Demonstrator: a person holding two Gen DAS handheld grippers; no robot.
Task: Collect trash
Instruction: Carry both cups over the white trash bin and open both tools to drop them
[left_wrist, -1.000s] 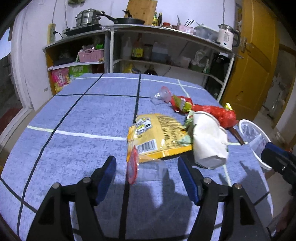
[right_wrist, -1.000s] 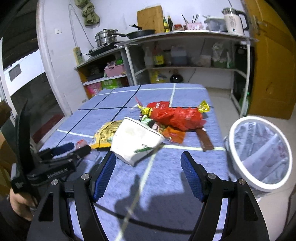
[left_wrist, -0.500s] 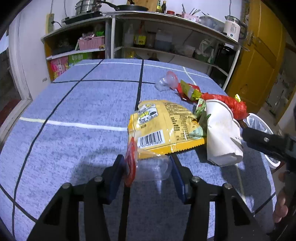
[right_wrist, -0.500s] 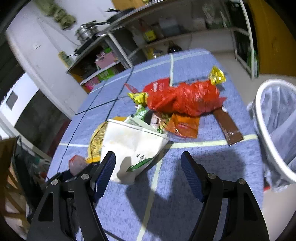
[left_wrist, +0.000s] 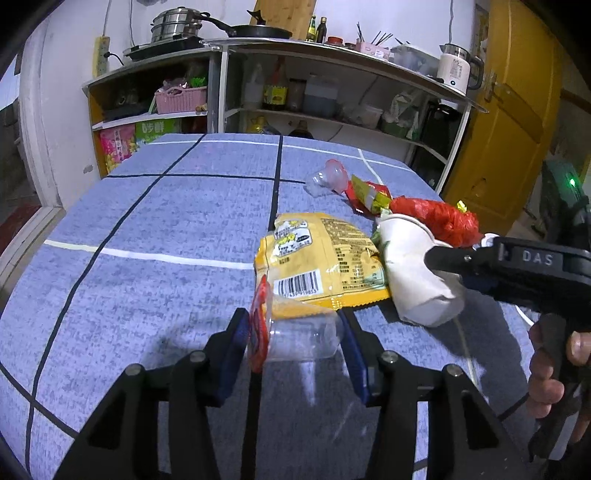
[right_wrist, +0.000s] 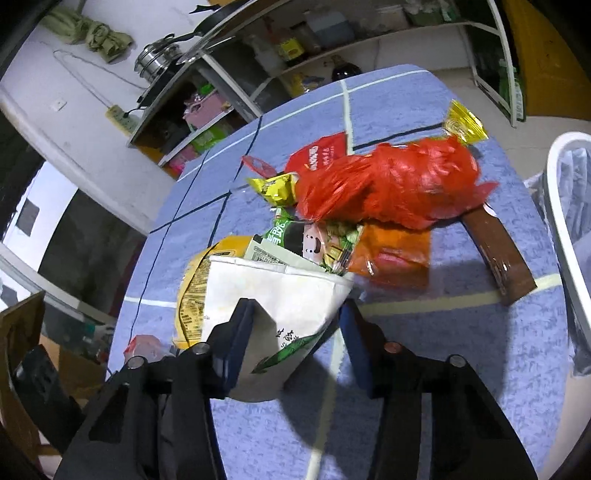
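Nearby, bin (right_wrist: 557, 236) with liner only

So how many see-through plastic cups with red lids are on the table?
2. One clear cup sits between the left gripper fingers; another clear cup lies farther back beside the wrappers. More could hide under the trash.

Likely a home kitchen: beyond the jaws, shelving (left_wrist: 332, 110) holds stacked steamer pots (left_wrist: 177, 22), frying pan (left_wrist: 258, 31), kettle (left_wrist: 456, 68), oil bottles (left_wrist: 275, 92).
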